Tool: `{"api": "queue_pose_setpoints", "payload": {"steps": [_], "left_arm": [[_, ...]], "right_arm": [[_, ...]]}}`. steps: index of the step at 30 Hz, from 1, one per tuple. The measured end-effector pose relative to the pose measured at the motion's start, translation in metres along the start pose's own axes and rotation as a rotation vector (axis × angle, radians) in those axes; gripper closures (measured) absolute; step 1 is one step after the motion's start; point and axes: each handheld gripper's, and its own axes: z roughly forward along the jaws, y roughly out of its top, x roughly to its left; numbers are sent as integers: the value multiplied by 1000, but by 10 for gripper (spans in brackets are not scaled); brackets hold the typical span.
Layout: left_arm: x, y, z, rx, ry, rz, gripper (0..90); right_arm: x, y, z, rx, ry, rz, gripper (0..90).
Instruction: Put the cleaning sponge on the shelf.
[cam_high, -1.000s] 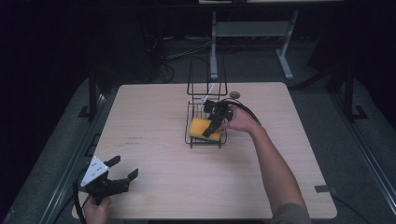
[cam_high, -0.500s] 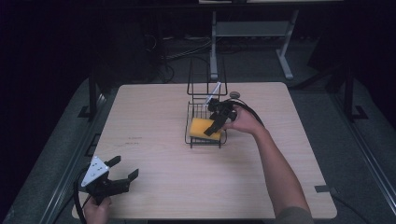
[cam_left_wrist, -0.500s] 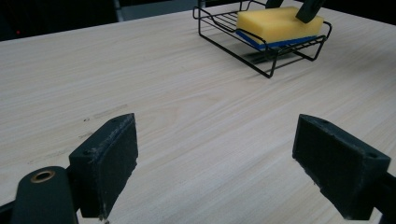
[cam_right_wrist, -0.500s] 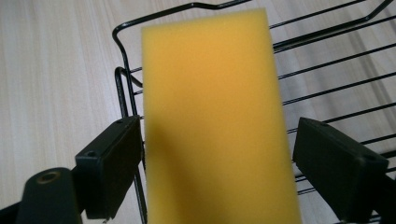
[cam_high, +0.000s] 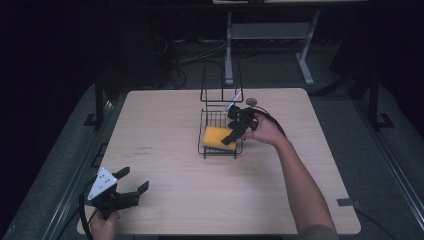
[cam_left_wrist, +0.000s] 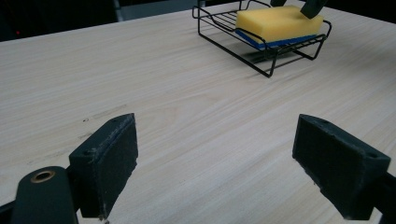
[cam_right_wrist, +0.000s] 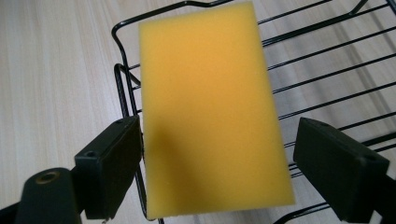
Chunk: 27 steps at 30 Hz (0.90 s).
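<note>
The sponge (cam_right_wrist: 212, 112) lies in the wire rack (cam_high: 219, 149) near the desk's far edge, yellow side up, blue pad beneath. It looks light, soft and squashy, best pinched across its long sides. The right gripper (cam_right_wrist: 224, 172) straddles it, jaws open, not yet squeezing. A second ago it was over the rack's right side; it has since shifted. The left gripper (cam_left_wrist: 229, 168) idles open at the near-left corner

Yellow-and-blue sponge (cam_left_wrist: 279, 23), black wire rack (cam_left_wrist: 224, 29), pale wood table (cam_high: 165, 125)
</note>
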Motion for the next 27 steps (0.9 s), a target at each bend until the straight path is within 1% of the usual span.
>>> {"api": "queue_pose_setpoints", "payload": {"steps": [9,14,19,20,23,25,27], "left_arm": [[0,0,-1,-1,2,-1,134],[0,0,0,1,1,-2,134],[0,0,0,1,2,0,134],[0,0,0,0,2,0,134],[0,0,1,4,-3,-1,134],[-1,0,2,9,-3,1,135],[-2,0,1,4,-3,6,134]], "right_arm": [[1,-2,-4,-9,-8,10,147],[0,-6,-8,-27,-11,9,148],[-2,-15,-13,-50,-17,33,148],[-2,-18,-15,-58,-17,30,148],[-1,-22,-20,-44,-25,51,148],[-1,-26,-24,-57,-34,42,148],[-1,-30,-28,-65,-37,56,148]]}}
